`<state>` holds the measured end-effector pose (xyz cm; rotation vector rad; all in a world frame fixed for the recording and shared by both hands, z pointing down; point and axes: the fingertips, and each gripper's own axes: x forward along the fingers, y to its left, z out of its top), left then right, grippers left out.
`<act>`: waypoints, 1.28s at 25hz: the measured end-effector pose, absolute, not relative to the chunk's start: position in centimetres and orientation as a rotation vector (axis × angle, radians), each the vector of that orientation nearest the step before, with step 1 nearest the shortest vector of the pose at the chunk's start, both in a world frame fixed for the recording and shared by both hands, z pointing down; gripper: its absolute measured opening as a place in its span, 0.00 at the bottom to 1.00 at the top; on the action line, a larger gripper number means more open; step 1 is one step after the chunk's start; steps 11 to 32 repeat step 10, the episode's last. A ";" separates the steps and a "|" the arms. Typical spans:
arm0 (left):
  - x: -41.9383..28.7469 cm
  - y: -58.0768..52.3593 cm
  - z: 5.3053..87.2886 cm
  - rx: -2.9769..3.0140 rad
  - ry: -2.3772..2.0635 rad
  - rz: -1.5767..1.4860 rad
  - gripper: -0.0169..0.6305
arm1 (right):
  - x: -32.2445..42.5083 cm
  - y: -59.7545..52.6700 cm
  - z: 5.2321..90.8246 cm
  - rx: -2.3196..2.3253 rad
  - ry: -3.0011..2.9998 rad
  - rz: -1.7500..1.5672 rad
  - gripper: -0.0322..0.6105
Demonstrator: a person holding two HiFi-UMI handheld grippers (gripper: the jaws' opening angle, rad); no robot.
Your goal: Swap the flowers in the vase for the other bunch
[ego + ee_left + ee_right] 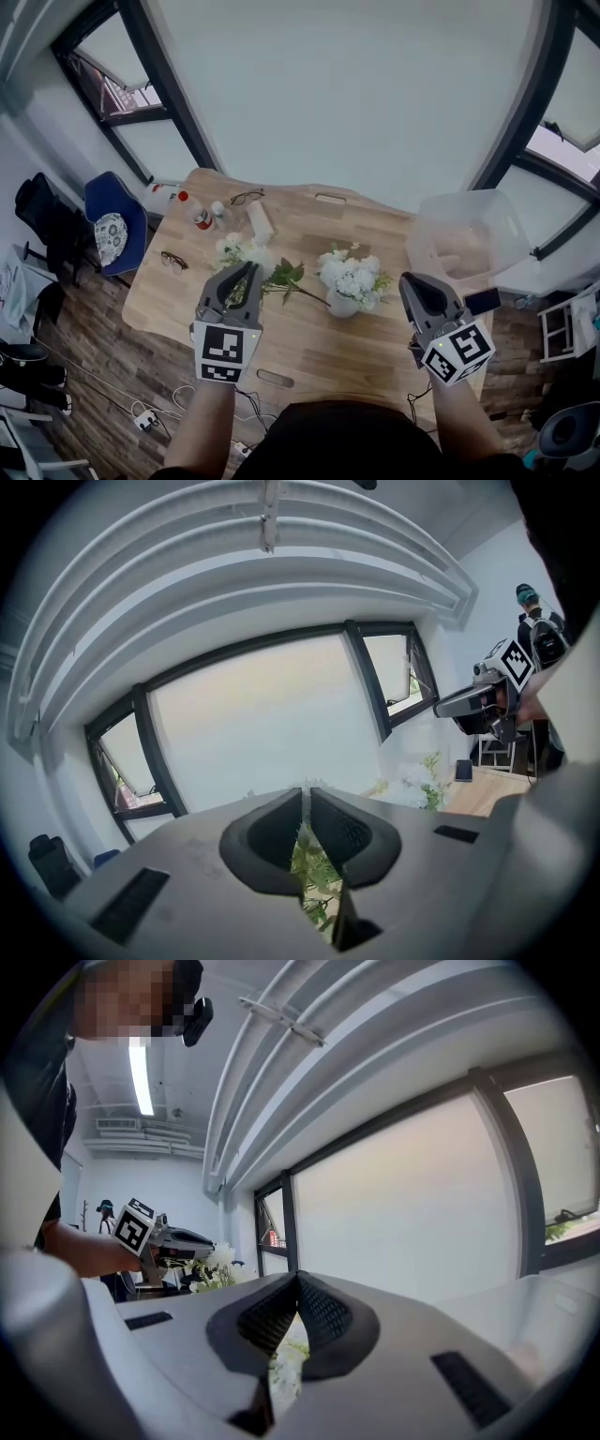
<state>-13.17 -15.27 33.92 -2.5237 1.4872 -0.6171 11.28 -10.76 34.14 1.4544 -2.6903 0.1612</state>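
Note:
A loose bunch of white flowers (246,255) lies on the wooden table (309,347), its stems pointing right. To its right stands a small white vase (341,304) holding another white bunch (352,276). My left gripper (251,269) hovers over the loose bunch's stems, jaws shut with nothing between them (306,794); leaves show below them. At the table's right end my right gripper (405,279) is held up beside the vase, shut and holding nothing (297,1279). Each gripper view shows the other gripper, right (473,700) and left (183,1241), level with it.
A clear plastic bin (469,230) stands at the table's far right, a dark phone (483,300) near it. Two pairs of glasses (173,261) (246,197), small bottles (202,217) and a white box (261,220) lie at the back left. A blue chair (112,225) stands left of the table.

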 end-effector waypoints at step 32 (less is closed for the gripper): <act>-13.0 -15.2 33.7 -2.514 1.491 -0.618 0.08 | 11.5 -10.7 34.2 1.438 -2.710 0.170 0.09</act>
